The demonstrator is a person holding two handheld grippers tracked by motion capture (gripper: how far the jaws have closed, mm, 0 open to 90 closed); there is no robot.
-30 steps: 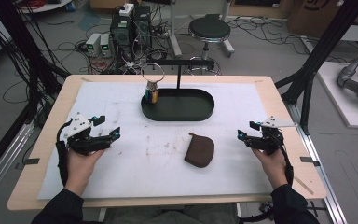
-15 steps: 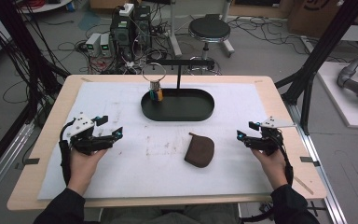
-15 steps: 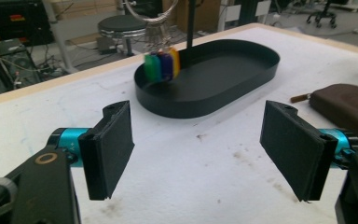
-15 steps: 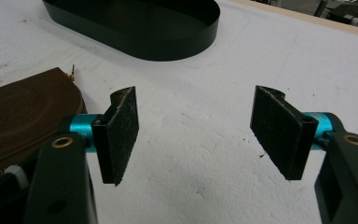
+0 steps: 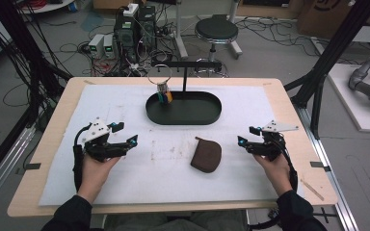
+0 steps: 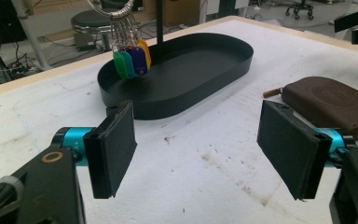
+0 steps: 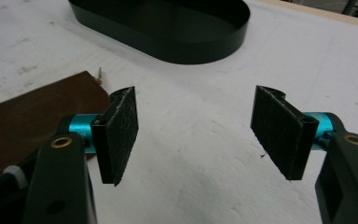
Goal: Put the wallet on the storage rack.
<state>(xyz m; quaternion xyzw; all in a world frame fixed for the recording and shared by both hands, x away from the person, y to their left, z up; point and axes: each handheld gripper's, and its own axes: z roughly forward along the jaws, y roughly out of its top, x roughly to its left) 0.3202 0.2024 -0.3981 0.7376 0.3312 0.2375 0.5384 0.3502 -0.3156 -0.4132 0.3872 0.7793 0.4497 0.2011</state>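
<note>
Nothing much is shifting since earlier, both hand-held grippers, left (image 5: 131, 141) and right (image 5: 242, 141), are hovering jaws apart flanking the pouch (image 5: 206, 157) lying on the table (image 5: 289, 103) near the tray (image 5: 183, 118); right should be approaching low, pinching its edge.

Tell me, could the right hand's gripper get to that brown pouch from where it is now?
Probably yes. The right gripper stands open beside the brown pouch, pointing toward it, and only bare white mat lies between them. The black tray sits farther back, out of the way.
</note>
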